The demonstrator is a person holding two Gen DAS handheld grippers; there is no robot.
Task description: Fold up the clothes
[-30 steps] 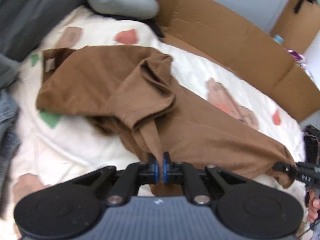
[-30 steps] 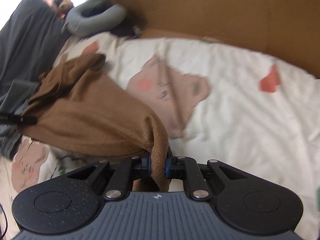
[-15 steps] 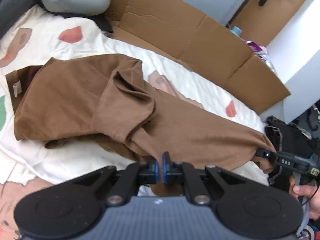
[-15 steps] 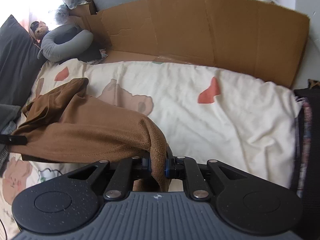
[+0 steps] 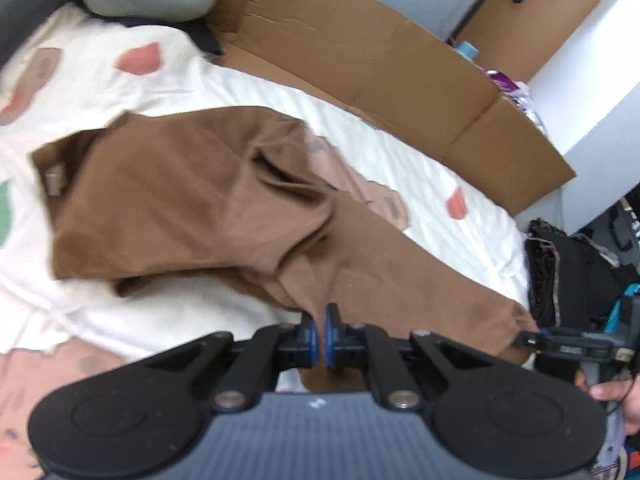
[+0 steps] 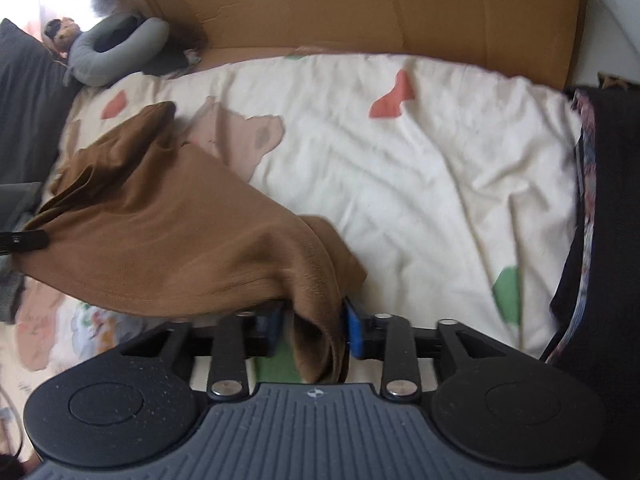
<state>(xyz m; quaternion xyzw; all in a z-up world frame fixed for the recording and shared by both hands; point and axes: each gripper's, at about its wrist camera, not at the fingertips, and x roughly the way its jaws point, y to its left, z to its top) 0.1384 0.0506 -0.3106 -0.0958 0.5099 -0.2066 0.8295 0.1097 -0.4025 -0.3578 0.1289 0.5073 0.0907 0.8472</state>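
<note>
From the left wrist, the left tool (image 5: 319,334) is pinched tight on a fold of the brown garment (image 5: 192,204), which sprawls across the cream patterned bed (image 5: 420,168) beside a cardboard sheet (image 5: 360,52).

From the right wrist, the right tool (image 6: 314,326) has its jaws opening, a hanging corner of the garment loose between them, pads no longer pressing. A grey neck pillow (image 6: 120,46) lies far off.

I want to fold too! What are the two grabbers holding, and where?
The left gripper pinches a bunched fold at the near edge of the brown garment. The right gripper is opening, with the garment's end corner between its jaws.
</note>
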